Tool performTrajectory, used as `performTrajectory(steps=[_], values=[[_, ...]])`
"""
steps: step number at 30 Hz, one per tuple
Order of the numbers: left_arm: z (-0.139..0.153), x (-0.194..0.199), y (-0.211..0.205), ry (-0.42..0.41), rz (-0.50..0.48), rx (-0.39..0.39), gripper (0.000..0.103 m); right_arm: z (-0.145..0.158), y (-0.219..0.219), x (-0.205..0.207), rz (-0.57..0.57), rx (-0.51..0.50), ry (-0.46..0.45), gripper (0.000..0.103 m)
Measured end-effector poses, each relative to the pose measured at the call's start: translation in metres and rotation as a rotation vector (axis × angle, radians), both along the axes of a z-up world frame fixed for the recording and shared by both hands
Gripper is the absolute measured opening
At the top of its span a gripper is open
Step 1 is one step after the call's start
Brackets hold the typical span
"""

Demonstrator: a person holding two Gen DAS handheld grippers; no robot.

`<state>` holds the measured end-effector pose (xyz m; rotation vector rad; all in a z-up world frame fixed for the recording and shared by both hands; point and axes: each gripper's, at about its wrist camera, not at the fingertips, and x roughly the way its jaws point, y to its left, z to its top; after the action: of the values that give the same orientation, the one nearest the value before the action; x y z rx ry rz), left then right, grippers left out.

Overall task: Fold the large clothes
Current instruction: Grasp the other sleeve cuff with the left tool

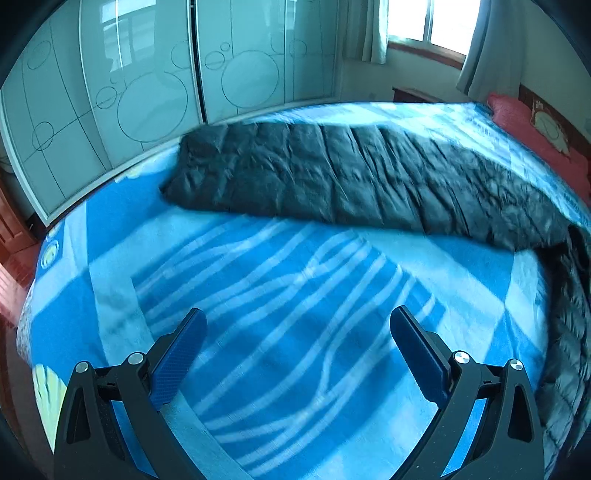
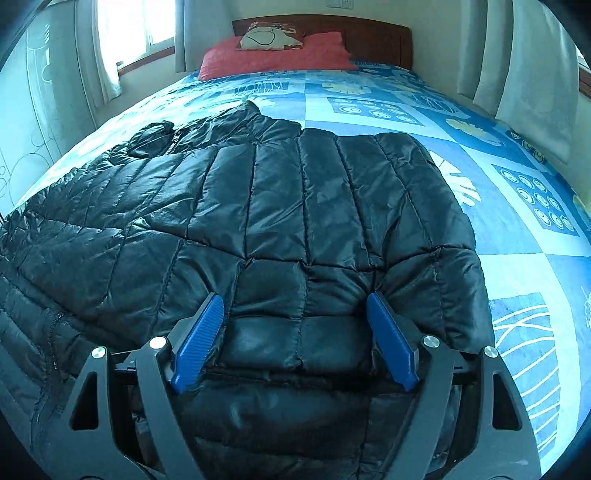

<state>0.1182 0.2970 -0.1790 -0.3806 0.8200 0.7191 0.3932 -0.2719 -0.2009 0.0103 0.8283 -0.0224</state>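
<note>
A black quilted puffer jacket [image 2: 280,206] lies spread on the bed, collar toward the headboard. In the left wrist view it [image 1: 354,177] stretches across the far side of the bed, one part trailing down the right edge. My right gripper [image 2: 295,302] is open, its blue pads straddling a padded section of the jacket near its lower edge. My left gripper [image 1: 299,321] is open and empty, held over bare blue bedspread [image 1: 280,295], well short of the jacket.
A red pillow [image 2: 280,55] and a light cushion [image 2: 269,38] lie by the wooden headboard [image 2: 369,35]. A glass-door wardrobe [image 1: 147,92] runs along the bed's far side. Curtained windows [image 1: 424,22] stand near the head of the bed.
</note>
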Motion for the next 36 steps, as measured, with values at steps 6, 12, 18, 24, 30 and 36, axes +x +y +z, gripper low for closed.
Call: performTrajectory(steps=[6, 12, 18, 24, 30, 36], values=[[0.012, -0.005, 0.073, -0.129, 0.057, -0.102, 0.097, 0.000, 0.000, -0.001, 0.001, -0.005, -0.002, 0.080], [-0.002, -0.003, 0.131, -0.313, 0.050, -0.319, 0.097, 0.000, 0.000, -0.001, 0.002, -0.006, -0.003, 0.080], [-0.004, -0.004, 0.148, -0.406, 0.015, -0.351, 0.097, 0.000, 0.000, -0.002, 0.004, -0.005, -0.005, 0.080], [0.004, -0.021, 0.140, -0.431, 0.063, -0.363, 0.097, 0.000, 0.000, -0.002, 0.004, -0.004, -0.006, 0.081], [-0.002, -0.024, 0.150, -0.503, 0.148, -0.391, 0.098, 0.001, 0.000, -0.002, 0.005, -0.002, -0.008, 0.081], [0.001, -0.005, 0.154, -0.469, 0.131, -0.315, 0.096, 0.001, 0.000, -0.003, 0.005, -0.003, -0.010, 0.081]])
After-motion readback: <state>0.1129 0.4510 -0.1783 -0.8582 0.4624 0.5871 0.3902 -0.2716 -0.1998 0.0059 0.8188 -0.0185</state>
